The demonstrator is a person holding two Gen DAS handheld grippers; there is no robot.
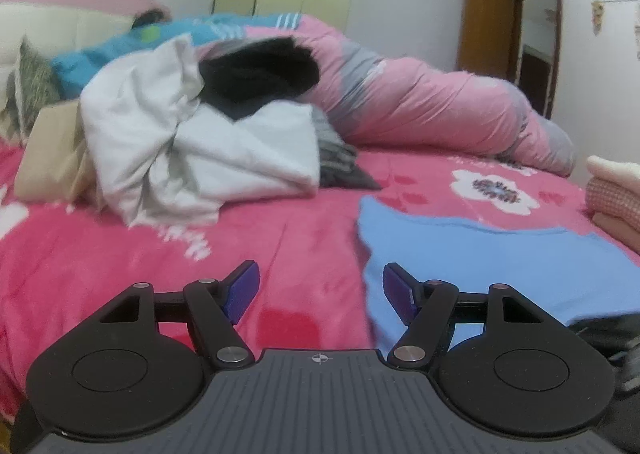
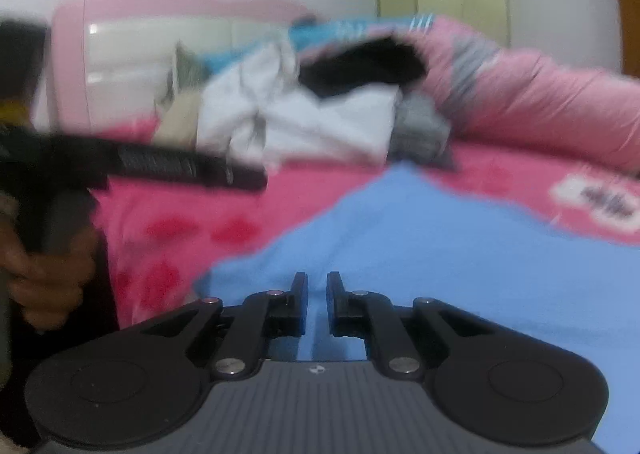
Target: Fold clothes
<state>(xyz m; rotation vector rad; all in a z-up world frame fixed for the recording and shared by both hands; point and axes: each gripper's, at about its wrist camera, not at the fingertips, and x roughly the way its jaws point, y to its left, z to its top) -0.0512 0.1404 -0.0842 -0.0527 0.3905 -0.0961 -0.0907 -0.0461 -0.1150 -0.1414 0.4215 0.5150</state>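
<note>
A light blue garment (image 1: 492, 262) lies flat on the pink flowered bedspread (image 1: 168, 254); it also shows in the right wrist view (image 2: 420, 238). My left gripper (image 1: 318, 290) is open and empty, low over the bedspread at the garment's left edge. My right gripper (image 2: 317, 294) hovers over the blue garment with its jaws nearly together; a narrow gap shows and no cloth is seen between them. The right view is blurred.
A heap of white, black and grey clothes (image 1: 192, 133) lies further back on the bed, with a rolled pink quilt (image 1: 440, 105) behind it. Folded pink items (image 1: 616, 197) sit at the right. The hand holding the other gripper (image 2: 44, 266) is at the left.
</note>
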